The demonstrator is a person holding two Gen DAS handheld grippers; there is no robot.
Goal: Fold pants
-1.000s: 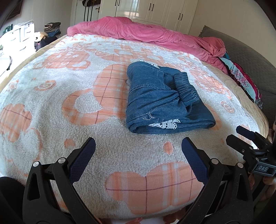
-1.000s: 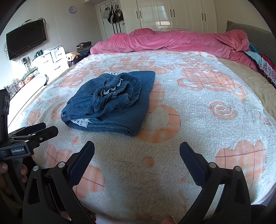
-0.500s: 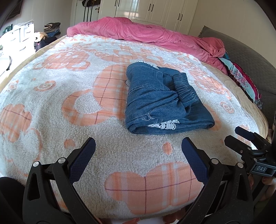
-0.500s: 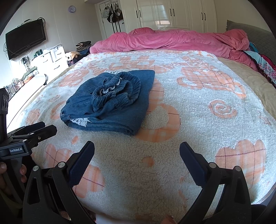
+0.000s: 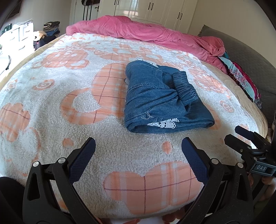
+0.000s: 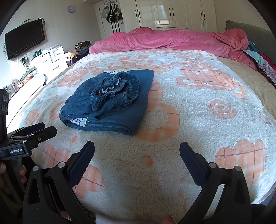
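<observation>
One pair of blue denim pants (image 5: pixel 160 101) lies folded into a compact bundle on a fleece blanket (image 5: pixel 51 96) patterned in orange and white, its gathered elastic waistband (image 5: pixel 185 87) bunched on top and a strip of white lace trim (image 5: pixel 163 124) showing at the near edge. In the left wrist view the bundle sits at about 12 o'clock from the left gripper (image 5: pixel 138 152), a little toward 1 o'clock, and well apart from its fingertips. In the right wrist view the same pants (image 6: pixel 110 101) lie at roughly 11 o'clock from the right gripper (image 6: pixel 137 151), again clear of the fingers, with bare blanket (image 6: pixel 198 106) between them.

Both of the two grippers have their jaws spread wide and grip nothing; each hovers over the near edge of the blanket with its blue-padded fingers (image 5: pixel 82 162) pointing toward the bundle. The right gripper also appears at the 3 o'clock edge of the left wrist view, and the left gripper at the 9 o'clock edge of the right wrist view, each held in a hand.

One crumpled pink duvet (image 5: pixel 146 34) runs along the far side of the bed at 12 o'clock, before a row of white wardrobe doors (image 6: pixel 172 13). One wall-mounted television (image 6: pixel 25 38) hangs at 10 o'clock in the right wrist view.
</observation>
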